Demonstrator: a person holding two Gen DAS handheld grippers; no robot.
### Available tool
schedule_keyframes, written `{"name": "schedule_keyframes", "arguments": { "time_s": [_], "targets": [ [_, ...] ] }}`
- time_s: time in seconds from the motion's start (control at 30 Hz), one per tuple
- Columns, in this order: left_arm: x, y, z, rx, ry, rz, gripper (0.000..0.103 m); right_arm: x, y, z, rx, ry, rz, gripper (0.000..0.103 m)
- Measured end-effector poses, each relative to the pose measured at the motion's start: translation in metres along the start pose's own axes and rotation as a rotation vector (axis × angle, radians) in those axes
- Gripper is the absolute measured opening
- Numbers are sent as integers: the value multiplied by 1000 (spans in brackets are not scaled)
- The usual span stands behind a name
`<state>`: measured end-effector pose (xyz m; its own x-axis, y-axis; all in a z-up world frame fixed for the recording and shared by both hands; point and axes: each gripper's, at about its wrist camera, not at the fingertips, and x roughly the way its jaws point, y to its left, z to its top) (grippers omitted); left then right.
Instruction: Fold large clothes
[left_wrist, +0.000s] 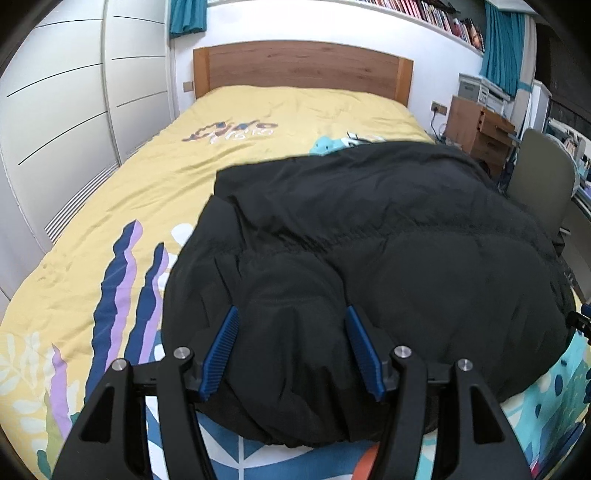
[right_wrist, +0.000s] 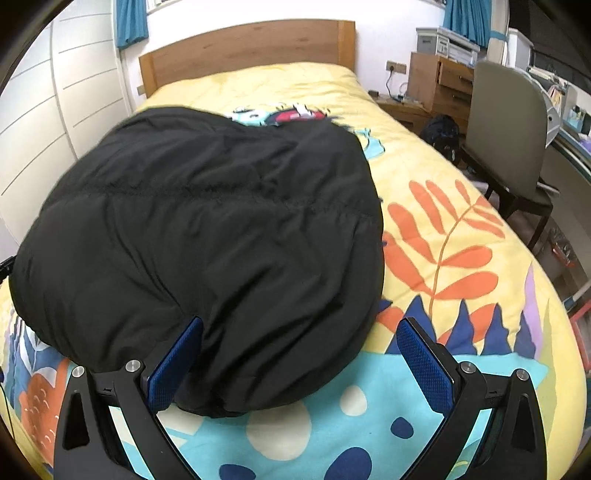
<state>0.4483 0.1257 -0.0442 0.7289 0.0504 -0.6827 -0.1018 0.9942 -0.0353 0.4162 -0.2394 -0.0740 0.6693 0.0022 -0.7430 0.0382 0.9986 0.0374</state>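
A puffy black jacket (left_wrist: 369, 236) lies bunched on the bed's patterned cover (left_wrist: 110, 206), near the foot end. My left gripper (left_wrist: 291, 310) is at the jacket's near edge. A thick fold of the fabric fills the gap between its blue pads (left_wrist: 223, 354), and both press into it. In the right wrist view the same jacket (right_wrist: 207, 221) spreads left of centre. My right gripper (right_wrist: 300, 322) stands wide open at its near right corner. Its left pad (right_wrist: 173, 365) touches the fabric, while its right pad (right_wrist: 424, 365) hangs clear over the bed cover (right_wrist: 461, 206).
A wooden headboard (left_wrist: 303, 66) closes the far end of the bed. White wardrobe doors (left_wrist: 62, 122) run along the left side. To the right stand a grey chair (right_wrist: 506, 122), a wooden drawer unit (right_wrist: 439, 85) and a dark bag (right_wrist: 443, 129) on the floor.
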Motion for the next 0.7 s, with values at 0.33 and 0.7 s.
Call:
{"name": "schedule_keyframes", "arguments": {
  "time_s": [0.33,0.7],
  "targets": [
    [25,7,21,-50,0,-55,59,8,50,28,-79,-62,66,102],
    [26,10,13,-27,-27,-11,66,29,13,19,-19,-8,36,102]
  ]
}}
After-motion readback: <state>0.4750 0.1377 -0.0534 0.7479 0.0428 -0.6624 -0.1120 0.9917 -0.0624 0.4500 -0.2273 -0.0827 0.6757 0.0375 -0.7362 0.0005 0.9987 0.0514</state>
